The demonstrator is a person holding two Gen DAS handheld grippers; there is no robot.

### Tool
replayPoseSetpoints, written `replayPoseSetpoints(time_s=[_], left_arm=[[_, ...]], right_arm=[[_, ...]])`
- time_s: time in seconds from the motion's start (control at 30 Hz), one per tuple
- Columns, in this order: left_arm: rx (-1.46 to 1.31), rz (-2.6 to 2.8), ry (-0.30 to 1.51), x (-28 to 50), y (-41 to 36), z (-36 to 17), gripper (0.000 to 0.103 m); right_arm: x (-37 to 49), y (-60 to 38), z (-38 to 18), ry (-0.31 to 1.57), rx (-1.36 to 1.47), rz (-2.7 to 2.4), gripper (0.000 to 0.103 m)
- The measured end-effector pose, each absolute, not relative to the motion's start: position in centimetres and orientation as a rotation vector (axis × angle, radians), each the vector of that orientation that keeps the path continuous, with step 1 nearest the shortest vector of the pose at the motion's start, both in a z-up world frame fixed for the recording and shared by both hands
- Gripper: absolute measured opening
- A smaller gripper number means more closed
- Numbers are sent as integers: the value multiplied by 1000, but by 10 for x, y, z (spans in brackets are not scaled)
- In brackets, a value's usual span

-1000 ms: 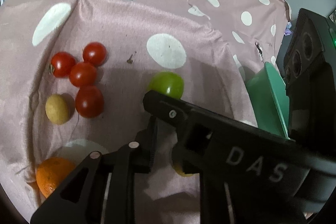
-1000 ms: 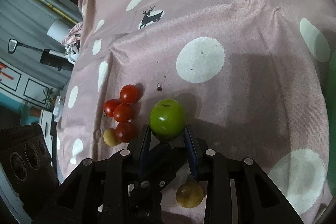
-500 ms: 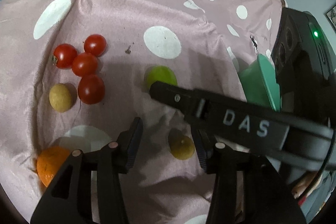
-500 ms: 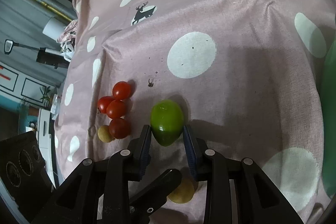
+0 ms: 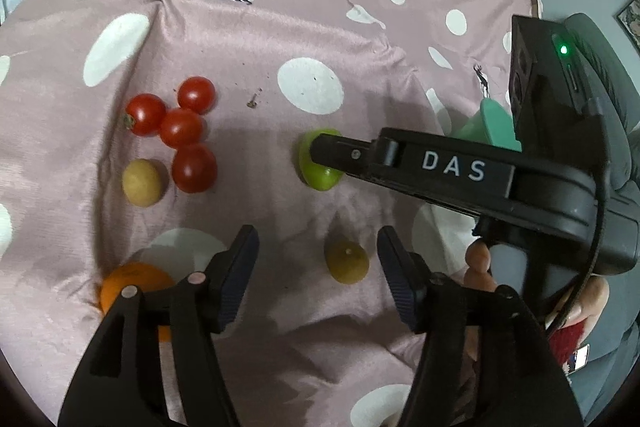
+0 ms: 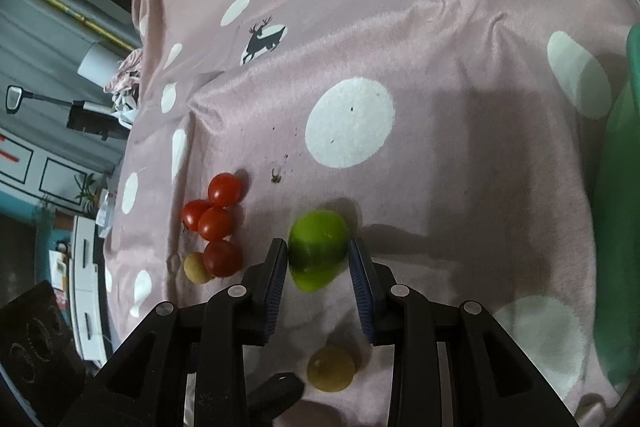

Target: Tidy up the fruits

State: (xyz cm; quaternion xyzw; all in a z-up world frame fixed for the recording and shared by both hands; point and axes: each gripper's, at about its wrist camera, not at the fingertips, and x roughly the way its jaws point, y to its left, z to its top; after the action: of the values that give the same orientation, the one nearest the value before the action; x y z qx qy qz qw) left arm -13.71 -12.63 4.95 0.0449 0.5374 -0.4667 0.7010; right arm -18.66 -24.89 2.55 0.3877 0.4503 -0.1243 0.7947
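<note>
Pink cloth point(image 5: 360, 39) with white dots and small deer prints covers the whole work surface, creased into soft folds.

From the left wrist camera, the left gripper point(image 5: 316, 259) hangs over the cloth with its jaws spread wide; they have just been opening. A small yellow-green fruit point(image 5: 346, 263) lies on the cloth between the fingertips, touching neither one. To the left sit four cherry tomatoes point(image 5: 182, 137) bunched together, with a small tan fruit point(image 5: 141, 183) just beside the lowest of them. An orange point(image 5: 134, 281) rests at the lower left, partly hidden behind the gripper's left finger. Across the right side reaches the right gripper point(image 5: 326, 157), its tip at a green fruit point(image 5: 316, 175). A mint-green container point(image 5: 496, 127) peeks out behind it, and part of a hand point(image 5: 478, 267) shows beneath it.

From the right wrist camera, the right gripper point(image 6: 318, 259) has its jaws set close on either side of the green fruit point(image 6: 318, 247); the blue pads point(image 6: 278, 267) press its sides, pinching it while it sits on the cloth. The cherry tomatoes point(image 6: 216, 223) cluster to the left, the tan fruit point(image 6: 195, 267) touching the lowest one. The small yellow-green fruit point(image 6: 330, 367) lies near the bottom, between the gripper's arms. The mint-green container point(image 6: 622, 227) fills the right edge.
</note>
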Motion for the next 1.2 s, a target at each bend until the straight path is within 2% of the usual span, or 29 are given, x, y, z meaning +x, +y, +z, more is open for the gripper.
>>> replayPoseSetpoints(time_s=[0.27,0.5,0.6,0.67,0.83,1.2], left_arm=[[52,-971,1144,-124,-124,52,65],[60,-1011,1097,-121,-148,46,63],[84,-1012,1117,-119,-158,35,54],[105,-978,1128,-116,-160,27,44],[61,-962,1115,-108,-155,25,31],[45,-955,1108,-109,-152,26,32]], right_arm=[[-187,-255,28,960,849,-263,34],[-188,-268,30,903,895,-255,39],[-184,-270,24,900,924,-223,39],[-181,-268,20,910,940,-197,39],[-175,-262,16,905,940,-169,39],[-171,-253,8,917,963,-121,37]])
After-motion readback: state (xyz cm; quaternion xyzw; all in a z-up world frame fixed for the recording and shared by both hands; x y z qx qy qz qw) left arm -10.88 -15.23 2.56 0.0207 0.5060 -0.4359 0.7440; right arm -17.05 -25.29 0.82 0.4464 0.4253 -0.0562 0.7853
